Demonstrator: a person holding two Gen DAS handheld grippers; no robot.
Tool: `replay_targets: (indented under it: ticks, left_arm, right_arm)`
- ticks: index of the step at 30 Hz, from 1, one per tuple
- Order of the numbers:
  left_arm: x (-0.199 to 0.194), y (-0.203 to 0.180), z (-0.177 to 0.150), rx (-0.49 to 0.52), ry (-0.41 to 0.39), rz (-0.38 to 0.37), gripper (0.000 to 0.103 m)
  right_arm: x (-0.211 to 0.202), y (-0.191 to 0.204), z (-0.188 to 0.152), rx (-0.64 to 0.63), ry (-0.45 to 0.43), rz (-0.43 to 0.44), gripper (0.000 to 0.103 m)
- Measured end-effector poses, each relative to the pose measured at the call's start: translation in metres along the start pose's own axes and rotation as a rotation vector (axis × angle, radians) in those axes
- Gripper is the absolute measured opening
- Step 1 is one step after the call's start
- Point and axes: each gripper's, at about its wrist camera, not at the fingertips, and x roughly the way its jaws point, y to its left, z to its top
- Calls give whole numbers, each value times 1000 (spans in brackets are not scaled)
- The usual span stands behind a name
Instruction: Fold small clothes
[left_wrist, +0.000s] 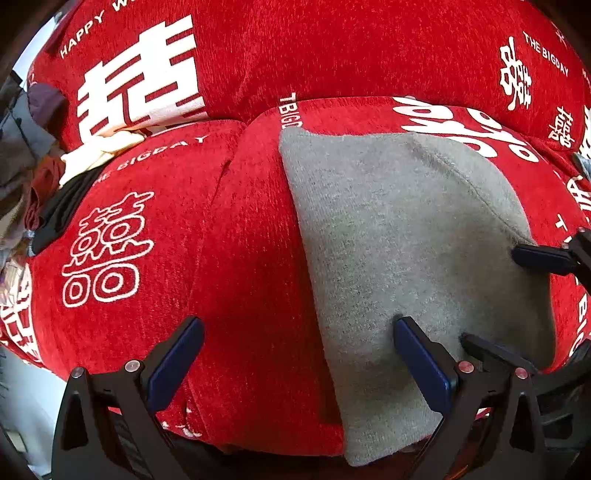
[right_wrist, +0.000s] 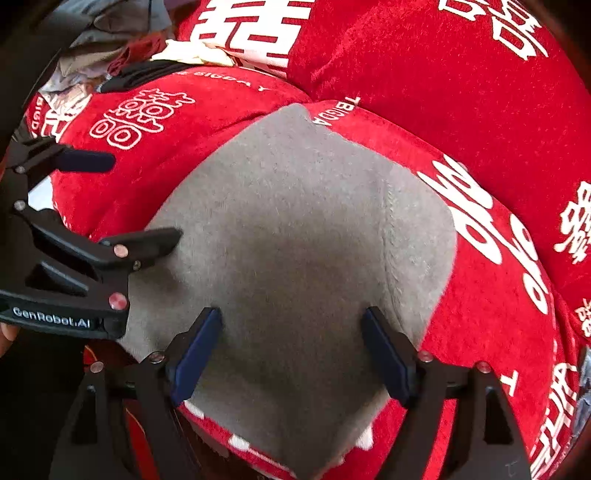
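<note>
**Both grippers poised over a folded grey garment**

At the near edge of the red sofa cushion, the right gripper points steeply down with its jaws spread wide, both blue pads resting on or just above the grey garment without pinching it. That reads as smoothing or a pause between grasps, not a hold. The left gripper is likewise spread apart: its right pad sits on the garment's left part, its left pad over bare red cover, straddling the garment's edge, probably to take that edge for a fold. The garment lies flat as a compact rectangle, a seam running down its right side; whether a further fold is needed I can't quite tell. Farther back, against the printed backrest, a heap of unsorted clothes waits at the far left.
</note>
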Motion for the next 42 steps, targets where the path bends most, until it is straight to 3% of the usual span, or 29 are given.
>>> replay_targets:
  ticks: [15,21,26,30,35,42]
  left_arm:
    - [-28,-33,8,44,-34,-25,103]
    - [-21,-38,9,25,27,-68,103]
    - [-20,-38,9,-19,31,-107,103]
    - [-22,-34,6,-89,7,-33,103]
    - [-9,-34,7,-73,62,-35,103]
    - [-10,-35,12,-64,45,-26,103]
  right_arm:
    - [-46,-19,-23,114,-44,-96,82]
    - [-41,-29,-25,163,-21,-98,82]
    - [-37,-28,-25,154,-10,-101,82]
    - [-32,-30,-24,149,6,-98,82]
    - [-25,-32,-21,155,20,-94,82]
    - [-21,-32,-14,138,25,-97,82]
